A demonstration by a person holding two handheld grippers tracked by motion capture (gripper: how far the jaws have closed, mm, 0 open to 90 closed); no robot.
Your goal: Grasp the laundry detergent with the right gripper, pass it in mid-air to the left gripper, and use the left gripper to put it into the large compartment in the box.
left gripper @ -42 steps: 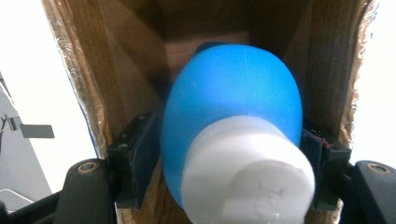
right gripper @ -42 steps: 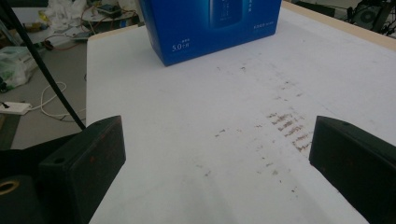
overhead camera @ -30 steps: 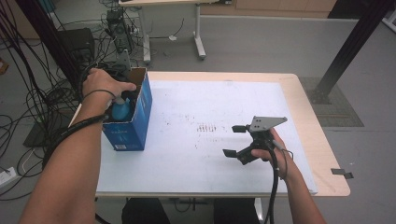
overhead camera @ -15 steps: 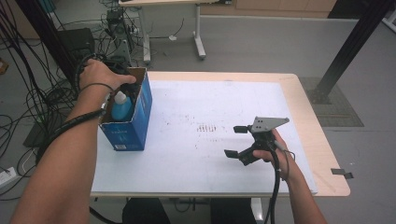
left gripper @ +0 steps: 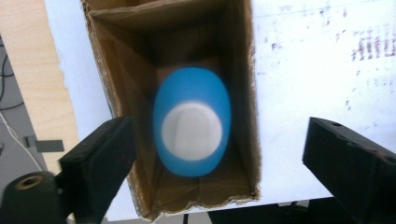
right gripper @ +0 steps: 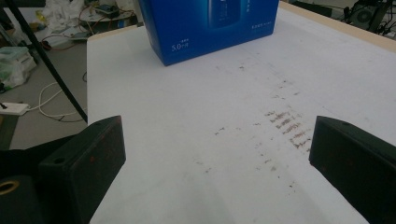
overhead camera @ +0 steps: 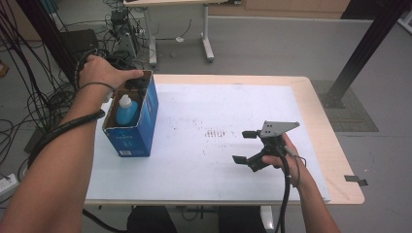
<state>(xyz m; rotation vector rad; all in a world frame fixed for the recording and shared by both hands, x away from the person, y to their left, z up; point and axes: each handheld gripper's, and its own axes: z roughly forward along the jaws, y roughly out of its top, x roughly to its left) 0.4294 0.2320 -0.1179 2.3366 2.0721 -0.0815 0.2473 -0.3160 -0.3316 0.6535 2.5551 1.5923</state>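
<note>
Your left tool (left gripper: 215, 154) is spread wide above the open blue cardboard box (overhead camera: 141, 121) — nothing gripped. The blue plastic bottle with a white cap (left gripper: 192, 128) stands upright inside it. Your right tool (overhead camera: 245, 146) also gapes wide, empty, over the white-covered desk (overhead camera: 194, 160) — well apart from the box.

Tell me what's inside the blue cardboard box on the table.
A blue bottle with a white cap stands upright inside the box. The bottle's lower part and the box floor under it are covered.

Grey floor (overhead camera: 272, 43), tangled cables (overhead camera: 29, 97) left, another table (overhead camera: 175, 5) behind.
</note>
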